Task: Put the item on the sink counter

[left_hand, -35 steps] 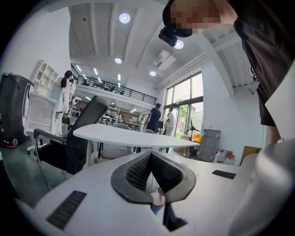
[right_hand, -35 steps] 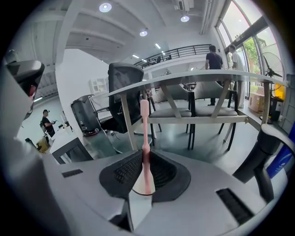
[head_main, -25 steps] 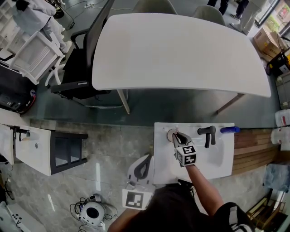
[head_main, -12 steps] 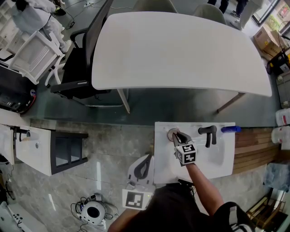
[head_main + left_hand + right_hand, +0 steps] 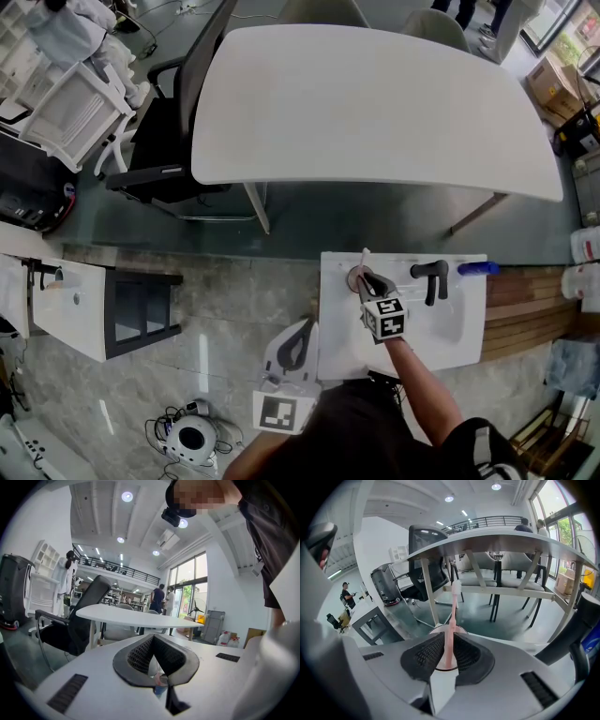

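A person bends over a white sink counter (image 5: pixel 337 323) on a marbled floor, seen from the head camera, with a two-jaw gripper in each hand. The right gripper (image 5: pixel 367 281) reaches to the counter's back left corner, where a cup (image 5: pixel 355 277) stands left of the black faucet (image 5: pixel 431 278). A pale toothbrush (image 5: pixel 365 256) rises from the gripper's tips over the cup, its head crossing the counter's back edge. A blue item (image 5: pixel 476 268) lies at the back right corner. The left gripper (image 5: pixel 302 336) hangs off the counter's left edge, touching nothing, and a large white table (image 5: pixel 375 103) and a black office chair (image 5: pixel 178 131) stand beyond. From the left gripper view, the left gripper (image 5: pixel 165 679) has its jaws brought together at the tips. A small blurred patch shows there, too unclear to name. The table (image 5: pixel 136 616), the chair (image 5: pixel 75 620) and people near the far windows (image 5: pixel 158 599) fill the background. From the right gripper view, the right gripper (image 5: pixel 449 641) has its jaws clamped on the handle of the pink toothbrush (image 5: pixel 452 616), which stands nearly upright with its white bristle head on top. The cup (image 5: pixel 436 630) sits directly behind the pads. The handle's lower end is hidden by the jaws, so whether it rests inside the cup cannot be told. The faucet (image 5: pixel 581 620) shows at the right edge.
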Action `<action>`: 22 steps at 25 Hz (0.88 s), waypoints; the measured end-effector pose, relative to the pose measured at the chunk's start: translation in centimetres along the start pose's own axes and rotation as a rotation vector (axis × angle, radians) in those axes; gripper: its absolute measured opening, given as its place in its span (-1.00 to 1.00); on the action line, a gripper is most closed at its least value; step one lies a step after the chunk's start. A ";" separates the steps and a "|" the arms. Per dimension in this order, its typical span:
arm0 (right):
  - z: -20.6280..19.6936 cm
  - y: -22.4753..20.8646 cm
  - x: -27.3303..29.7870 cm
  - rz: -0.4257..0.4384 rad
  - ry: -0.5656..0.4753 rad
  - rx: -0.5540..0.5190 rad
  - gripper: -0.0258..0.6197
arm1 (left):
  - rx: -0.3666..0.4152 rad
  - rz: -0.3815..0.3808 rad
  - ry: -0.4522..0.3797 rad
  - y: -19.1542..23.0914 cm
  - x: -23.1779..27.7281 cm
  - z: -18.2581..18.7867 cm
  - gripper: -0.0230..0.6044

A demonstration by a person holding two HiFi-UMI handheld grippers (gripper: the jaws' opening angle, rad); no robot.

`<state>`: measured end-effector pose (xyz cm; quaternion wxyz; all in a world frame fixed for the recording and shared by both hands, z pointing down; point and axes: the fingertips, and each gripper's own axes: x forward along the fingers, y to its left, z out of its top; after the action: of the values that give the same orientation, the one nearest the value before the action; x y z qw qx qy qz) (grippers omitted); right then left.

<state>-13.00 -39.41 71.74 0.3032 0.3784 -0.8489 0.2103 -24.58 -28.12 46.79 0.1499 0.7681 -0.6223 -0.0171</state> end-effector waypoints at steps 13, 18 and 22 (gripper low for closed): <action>1.6 -0.4 -2.6 0.000 -0.083 0.044 -0.80 | 0.011 -0.009 -0.020 -1.5 -0.4 0.2 -0.88; 2.6 -0.4 -5.9 0.007 -0.149 0.070 -0.86 | 0.028 -0.029 -0.045 -3.6 -0.8 0.6 -0.88; 2.9 -0.7 -9.0 0.007 -0.194 0.086 -0.87 | 0.032 -0.045 -0.056 -5.7 -1.2 0.5 -0.88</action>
<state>-8.73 -36.94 63.67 0.2026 0.4066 -0.8657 0.2101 -19.54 -26.03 44.69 0.1198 0.7833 -0.6091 -0.0320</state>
